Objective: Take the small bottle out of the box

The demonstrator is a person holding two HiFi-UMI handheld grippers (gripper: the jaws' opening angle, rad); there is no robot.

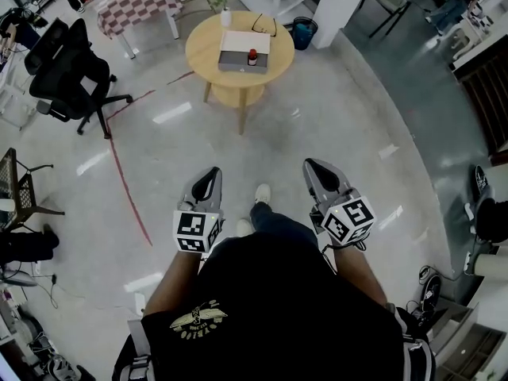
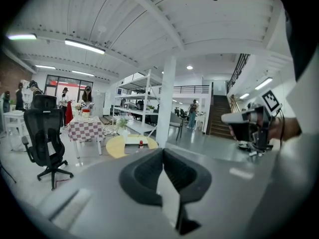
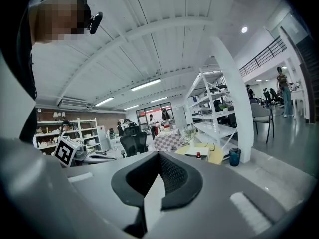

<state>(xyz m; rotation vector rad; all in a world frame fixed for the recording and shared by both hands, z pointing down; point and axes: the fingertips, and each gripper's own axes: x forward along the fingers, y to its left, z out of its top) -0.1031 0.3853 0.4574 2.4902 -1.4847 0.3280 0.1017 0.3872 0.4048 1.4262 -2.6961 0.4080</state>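
Note:
A small bottle with a red cap [image 1: 252,56] stands in an open white and grey box [image 1: 238,44] on a round yellow table [image 1: 206,54] far ahead of me. The same bottle [image 2: 141,144] shows tiny in the left gripper view, and the bottle [image 3: 199,155] is also small in the right gripper view. My left gripper [image 1: 211,173] and right gripper [image 1: 311,165] are held side by side at waist height, well short of the table. Both point toward it. Each has its jaws closed together with nothing between them.
A black office chair [image 1: 75,74] stands left of the table, and a checkered table [image 1: 139,2] behind it. A blue bin [image 1: 303,32] sits by a white pillar [image 1: 341,6] to the right. Glasses [image 1: 266,26] and a small plant [image 1: 221,2] share the yellow table.

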